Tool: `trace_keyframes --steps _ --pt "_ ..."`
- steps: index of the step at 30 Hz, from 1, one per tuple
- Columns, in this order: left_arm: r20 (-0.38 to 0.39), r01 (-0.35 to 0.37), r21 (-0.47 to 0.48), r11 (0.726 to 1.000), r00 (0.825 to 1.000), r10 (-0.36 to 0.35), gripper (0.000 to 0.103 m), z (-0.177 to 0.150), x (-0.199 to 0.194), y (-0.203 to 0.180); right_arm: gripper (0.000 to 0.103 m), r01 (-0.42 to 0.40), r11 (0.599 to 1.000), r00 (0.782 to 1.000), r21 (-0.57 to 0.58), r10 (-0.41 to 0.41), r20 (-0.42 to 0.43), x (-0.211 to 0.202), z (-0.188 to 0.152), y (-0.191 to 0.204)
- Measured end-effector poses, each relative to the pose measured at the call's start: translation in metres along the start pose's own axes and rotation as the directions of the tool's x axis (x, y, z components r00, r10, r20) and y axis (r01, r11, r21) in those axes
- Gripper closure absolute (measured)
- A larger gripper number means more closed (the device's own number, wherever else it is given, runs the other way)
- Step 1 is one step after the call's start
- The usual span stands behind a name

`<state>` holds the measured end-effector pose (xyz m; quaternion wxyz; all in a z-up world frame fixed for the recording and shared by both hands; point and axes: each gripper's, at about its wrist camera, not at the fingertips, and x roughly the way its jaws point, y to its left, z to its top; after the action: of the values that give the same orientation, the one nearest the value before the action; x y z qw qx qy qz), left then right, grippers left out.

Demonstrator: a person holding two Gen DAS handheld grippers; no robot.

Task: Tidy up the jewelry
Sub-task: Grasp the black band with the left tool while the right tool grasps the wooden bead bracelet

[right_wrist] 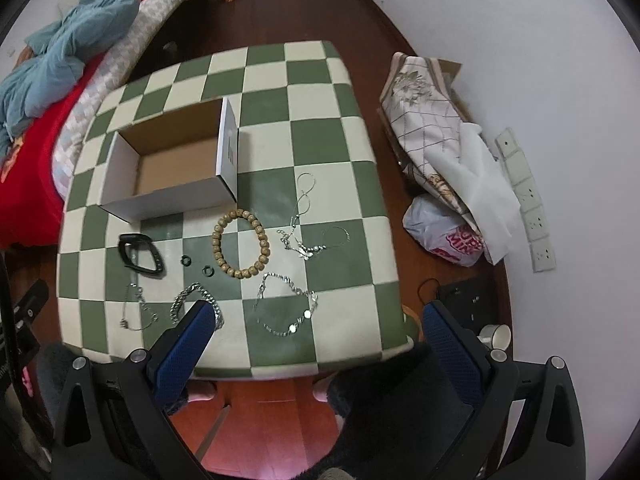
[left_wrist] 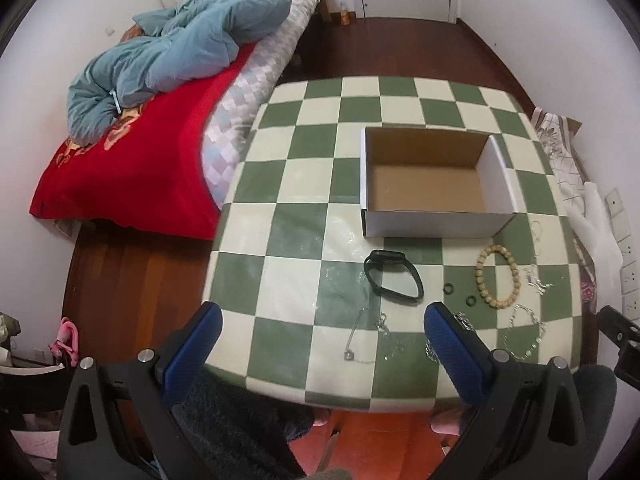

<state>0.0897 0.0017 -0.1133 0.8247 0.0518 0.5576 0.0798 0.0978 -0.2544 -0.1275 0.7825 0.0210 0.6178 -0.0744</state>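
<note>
A green-and-cream checkered bench [left_wrist: 304, 184] carries an open cardboard box with white outer walls and a bare brown inside [left_wrist: 428, 184], set toward the far middle. Nearer, in a loose row, lie a black wrist band [left_wrist: 394, 276], two small dark rings [left_wrist: 449, 290], a round bracelet of tan wooden beads [left_wrist: 496, 276] and several thin silver chains, none of them inside the box. The left gripper [left_wrist: 322, 320] hangs above the near edge with its blue-padded jaws spread wide and nothing between them; a fine silver necklace with a small pendant [left_wrist: 362, 338] lies on the bench below the gap. The right gripper [right_wrist: 316, 318] is likewise spread wide and holds nothing, and its view shows clearly what the left view crowds at its margin: a heavy silver curb chain [right_wrist: 188, 300] partly under its left finger, a silver disc-link bracelet [right_wrist: 290, 308], and a tangle of thin chains [right_wrist: 304, 216] further back. Only this view takes in the floral cloth bundle [right_wrist: 424, 120], a white plastic bag [right_wrist: 440, 228] and a cup [right_wrist: 496, 336] on the floor to the right. The left view shows more of the bed with its red cover and crumpled blue quilt [left_wrist: 180, 52].
</note>
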Motion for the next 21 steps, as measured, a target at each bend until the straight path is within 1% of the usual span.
trace_keyframes --steps 2,6,8,9,10,11,12,13,14,15,18,19,20,21 --pt "-0.019 0.001 -0.006 1.000 1.000 -0.001 0.000 0.004 0.016 -0.001 0.000 0.003 1.000 1.000 -0.010 -0.003 -0.010 0.017 0.004 0.006" --pt "-0.067 0.005 -0.020 1.000 0.998 -0.007 0.000 0.012 0.051 -0.002 0.000 -0.035 0.999 0.999 -0.015 0.034 -0.028 0.049 0.016 0.015" --pt "-0.105 0.012 -0.026 1.000 0.994 -0.014 0.000 0.014 0.073 -0.001 0.002 -0.050 0.999 0.998 -0.009 0.050 -0.038 0.065 0.024 0.019" --pt "-0.124 0.024 -0.038 0.999 0.992 -0.028 0.000 0.014 0.084 0.000 0.007 -0.057 0.998 0.998 -0.011 0.057 -0.040 0.072 0.027 0.021" --pt "-0.137 0.027 -0.044 0.999 0.990 -0.033 0.001 0.015 0.093 0.000 0.013 -0.066 0.998 0.997 -0.012 0.065 -0.049 0.082 0.031 0.024" --pt "-0.161 0.035 -0.052 0.998 0.986 -0.043 0.001 0.015 0.105 0.001 0.016 -0.074 0.997 0.996 -0.014 0.073 -0.060 0.088 0.033 0.027" --pt "-0.181 0.045 -0.061 0.997 0.982 -0.055 0.001 0.016 0.116 0.001 0.022 -0.090 0.996 0.993 -0.015 0.088 -0.074 0.096 0.037 0.030" --pt "-0.194 0.055 -0.069 0.996 0.979 -0.068 0.003 0.016 0.123 0.001 0.027 -0.104 0.995 0.991 -0.010 0.103 -0.086 0.105 0.039 0.032" --pt "-0.211 0.071 -0.079 0.994 0.974 -0.087 0.009 0.016 0.130 0.001 0.029 -0.118 0.993 0.988 -0.011 0.117 -0.098 0.111 0.041 0.033" --pt "-0.232 0.088 -0.091 0.992 0.967 -0.107 0.011 0.017 0.138 0.000 0.033 -0.126 0.992 0.987 -0.014 0.124 -0.106 0.116 0.042 0.035" --pt "-0.253 0.132 -0.118 0.984 0.955 -0.158 0.012 0.019 0.154 -0.004 0.041 -0.116 0.992 0.986 -0.041 0.110 -0.129 0.135 0.046 0.041" --pt "-0.256 0.141 -0.119 0.983 0.952 -0.167 0.015 0.020 0.157 -0.005 0.044 -0.115 0.992 0.985 -0.048 0.107 -0.136 0.139 0.047 0.042" --pt "-0.263 0.145 -0.116 0.983 0.949 -0.172 0.025 0.020 0.161 -0.007 0.045 -0.112 0.992 0.984 -0.062 0.102 -0.144 0.145 0.047 0.045" --pt "-0.275 0.150 -0.111 0.982 0.945 -0.175 0.029 0.020 0.164 -0.009 0.049 -0.106 0.992 0.985 -0.071 0.094 -0.147 0.149 0.048 0.046"
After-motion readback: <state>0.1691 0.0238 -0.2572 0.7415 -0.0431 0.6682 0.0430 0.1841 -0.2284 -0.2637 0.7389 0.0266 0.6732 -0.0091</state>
